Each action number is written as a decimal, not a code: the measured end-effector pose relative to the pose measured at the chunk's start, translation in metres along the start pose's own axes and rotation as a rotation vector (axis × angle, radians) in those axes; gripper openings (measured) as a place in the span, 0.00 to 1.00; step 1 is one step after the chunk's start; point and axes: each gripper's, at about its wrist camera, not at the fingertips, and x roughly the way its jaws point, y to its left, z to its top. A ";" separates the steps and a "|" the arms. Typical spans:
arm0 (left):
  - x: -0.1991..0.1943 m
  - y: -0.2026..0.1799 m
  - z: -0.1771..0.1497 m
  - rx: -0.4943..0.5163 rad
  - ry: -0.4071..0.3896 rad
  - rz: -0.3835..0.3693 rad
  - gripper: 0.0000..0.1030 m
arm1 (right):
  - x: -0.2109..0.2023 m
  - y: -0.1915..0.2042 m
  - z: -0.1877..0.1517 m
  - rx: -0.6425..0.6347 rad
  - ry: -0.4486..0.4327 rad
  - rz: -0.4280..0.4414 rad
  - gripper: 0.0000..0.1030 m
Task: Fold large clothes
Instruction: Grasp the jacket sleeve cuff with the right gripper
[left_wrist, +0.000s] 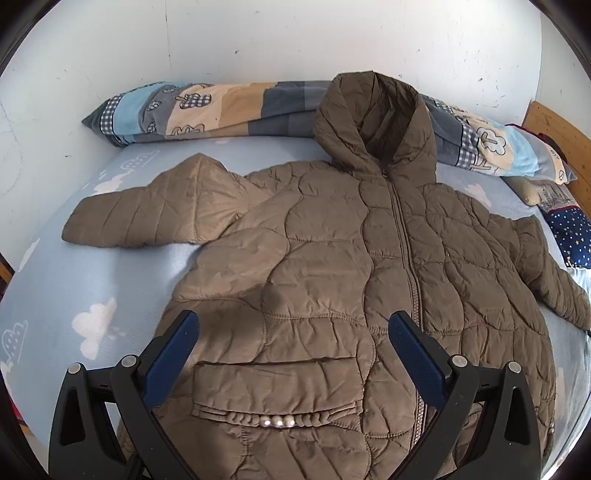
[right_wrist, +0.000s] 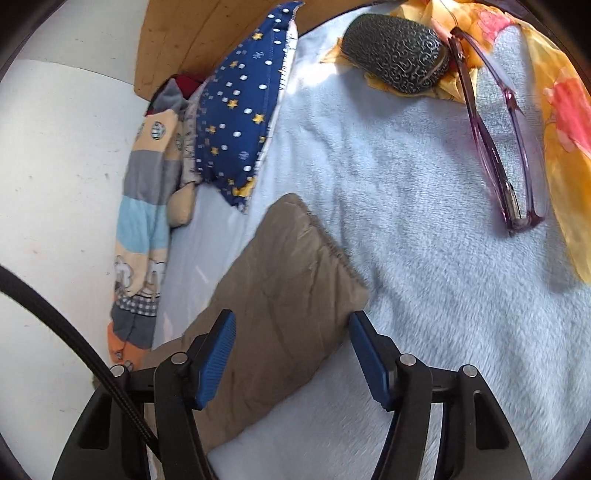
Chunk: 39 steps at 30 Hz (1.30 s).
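Left gripper tilted downward over the lower front of the jacket, jaws spread wide, blue ribbed pads apart and clamping nothing; flap pocket framed between them.

Right gripper angled down over the sleeve near the bed's right side, jaws parted, no pad pressing on the fabric; sleeve end poking forward between and beyond the fingers. Black cable slanting across the lower left of that view.

No legible brand or label anywhere; only cloud prints on the bed sheet and cartoon figures on the rolled quilt.

Jacket spread face up across the middle of the bed, hood propped against the quilt at the wall-side edge. Olive-brown, puffy, quilted in wavy stitched panels, slightly glossy, creased. Zipper closed down the front. Left-view sleeve bent back on itself, its cuff pointing toward the bed's left edge.

Sheet pale blue and smooth; fleecy, nappy blanket under the right gripper. Navy star-print pillow leaning by the wooden headboard. Translucent purple glasses lying folded on the blanket, beside a dark, scroll-patterned oval case resting on yellow-orange floral cloth.
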 end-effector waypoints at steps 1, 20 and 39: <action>0.002 -0.001 -0.001 0.004 0.005 0.003 0.99 | 0.005 -0.005 0.002 0.015 0.008 -0.012 0.67; 0.004 0.003 -0.001 -0.005 0.003 0.017 0.99 | -0.054 0.049 0.025 -0.057 -0.235 0.130 0.19; -0.009 0.042 0.000 -0.092 -0.024 0.027 0.99 | -0.113 0.237 -0.079 -0.411 -0.188 0.383 0.18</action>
